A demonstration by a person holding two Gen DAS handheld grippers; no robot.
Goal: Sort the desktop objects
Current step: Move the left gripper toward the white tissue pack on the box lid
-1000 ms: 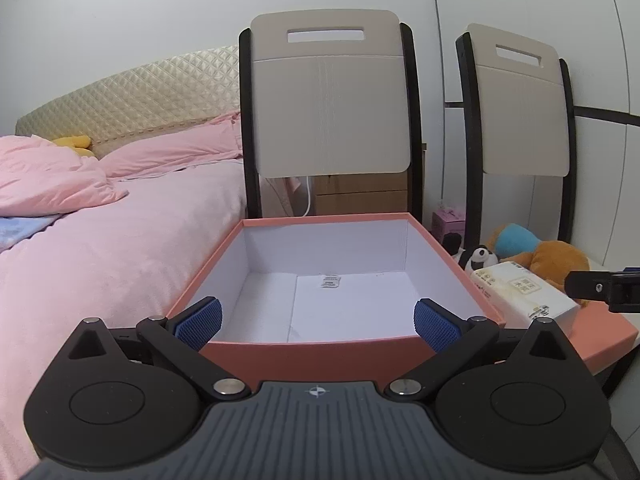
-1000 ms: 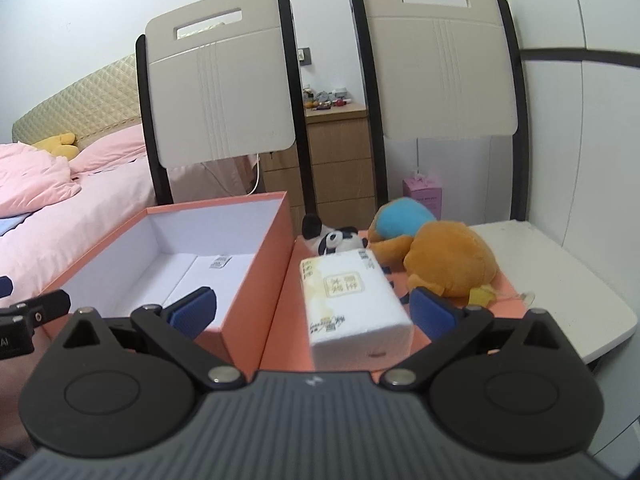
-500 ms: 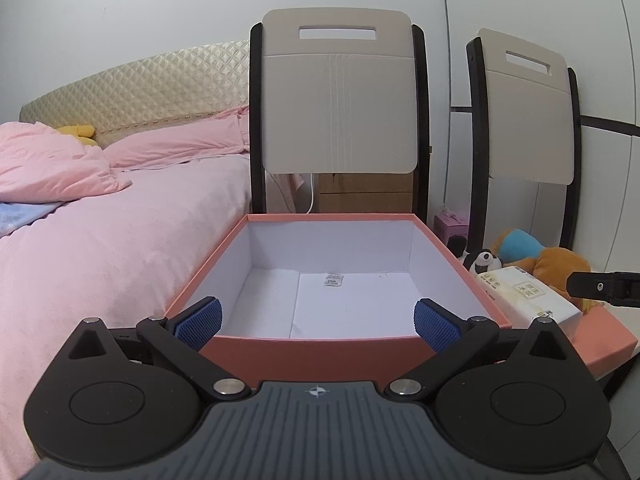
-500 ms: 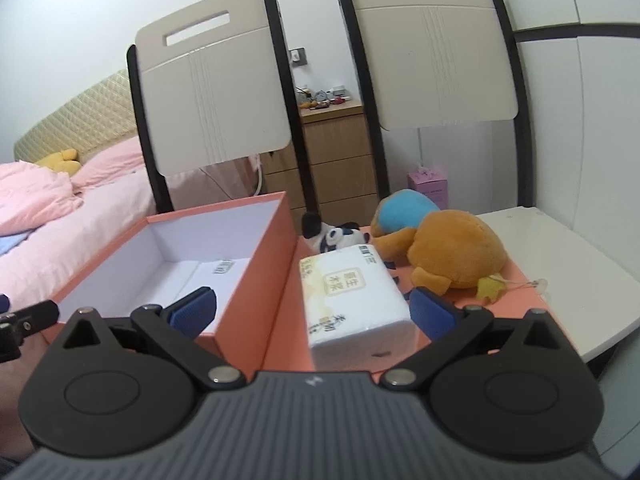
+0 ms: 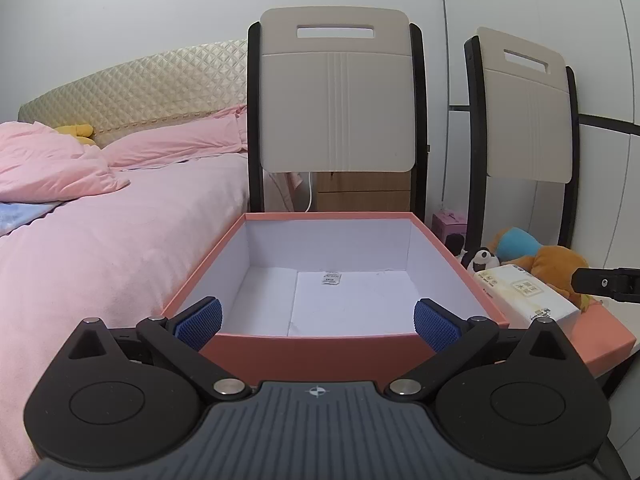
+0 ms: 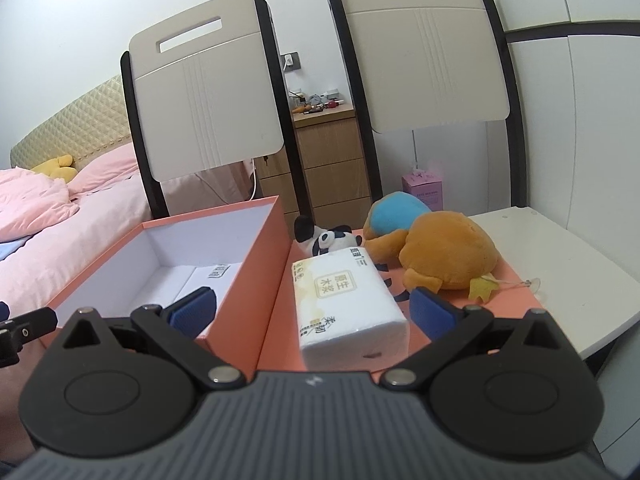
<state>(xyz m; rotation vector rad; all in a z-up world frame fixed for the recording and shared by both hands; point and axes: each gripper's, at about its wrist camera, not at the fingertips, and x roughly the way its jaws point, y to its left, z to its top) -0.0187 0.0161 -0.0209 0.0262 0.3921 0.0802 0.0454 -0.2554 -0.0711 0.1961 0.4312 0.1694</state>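
Note:
An open orange box [image 5: 352,350] with a white inside holds only a small label; it also shows in the right wrist view [image 6: 262,264]. My left gripper [image 5: 318,322] is open and empty, over the box's near wall. My right gripper [image 6: 312,310] is open and empty, just short of a white tissue pack [image 6: 346,300] lying on the orange lid [image 6: 516,300]. The pack also shows in the left wrist view [image 5: 524,296]. Behind it lie a small panda plush [image 6: 326,238] and an orange and blue plush [image 6: 444,252].
Two beige chairs [image 6: 208,108] [image 6: 424,56] stand behind the box and lid. A white table [image 6: 560,280] lies under the lid at the right. A pink bed [image 5: 100,240] is at the left. A wooden drawer unit [image 6: 332,160] and a pink carton [image 6: 424,188] stand behind.
Both cameras have tilted and shifted slightly, so the chairs and box sit a little differently in view. Both grippers stay open. The objects have not moved.

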